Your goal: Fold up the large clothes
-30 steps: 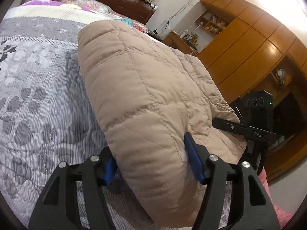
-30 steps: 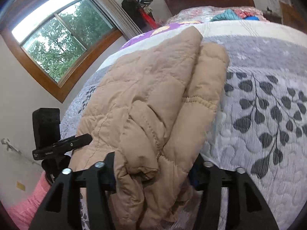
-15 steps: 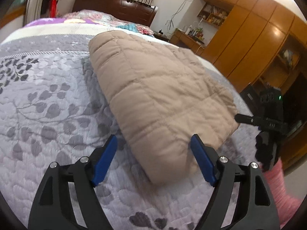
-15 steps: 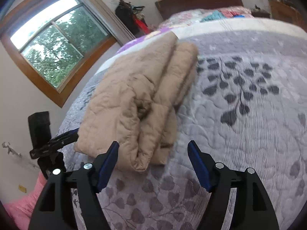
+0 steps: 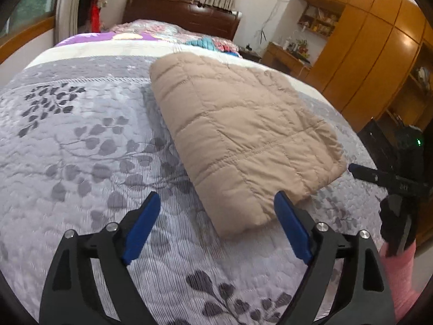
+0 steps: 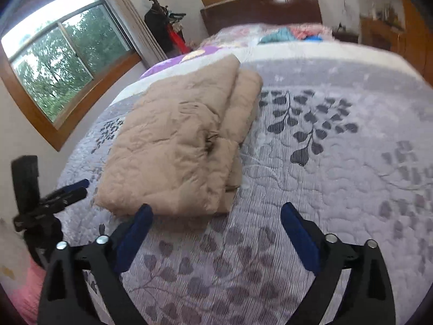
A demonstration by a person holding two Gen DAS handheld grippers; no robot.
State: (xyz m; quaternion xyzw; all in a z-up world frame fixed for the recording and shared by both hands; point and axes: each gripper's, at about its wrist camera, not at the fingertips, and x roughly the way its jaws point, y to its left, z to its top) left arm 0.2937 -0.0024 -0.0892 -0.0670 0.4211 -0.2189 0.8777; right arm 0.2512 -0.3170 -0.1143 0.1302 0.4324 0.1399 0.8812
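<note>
so: tan quilted garment (image 5: 240, 135) lies folded into a thick oblong bundle on the grey leaf-print bedspread (image 5: 81, 162), long axis running away toward the headboard (image 5: 184, 13). from the right wrist view the bundle (image 6: 176, 146) shows 2 stacked layers along its right edge, top layer puffy and creased, lower layer sticking out slightly at the near corner.

handling, judged: padded and soft, compressible, likely light for its bulk. springy fill means a fold will tend to loft open unless pressed. shell fabric looks smooth, so a shallow pinch on 1 layer may slip; a deep bite across the full thickness at a near corner should hold better. stitched seam lines give firmer places to take hold than the puffed squares. not fragile.

left gripper (image 5: 216, 224): jaws have just been opening and now stand wide apart, nothing pressed between the blue pads (image 5: 140, 227); the near corner of the bundle sits just beyond the tips, apart from them. right gripper (image 6: 216, 233): jaws likewise just opening, now spread wide, empty, bundle's near edge just ahead and left of centre, not touched.

both grippers are off the garment, so the fold looks released and near done, judged.

outward: wooden wardrobe (image 5: 379, 54) on the right side of the left wrist view, window (image 6: 59, 62) on the left of the right wrist view, pink sleeve (image 5: 400, 279) below the other gripper.
</note>
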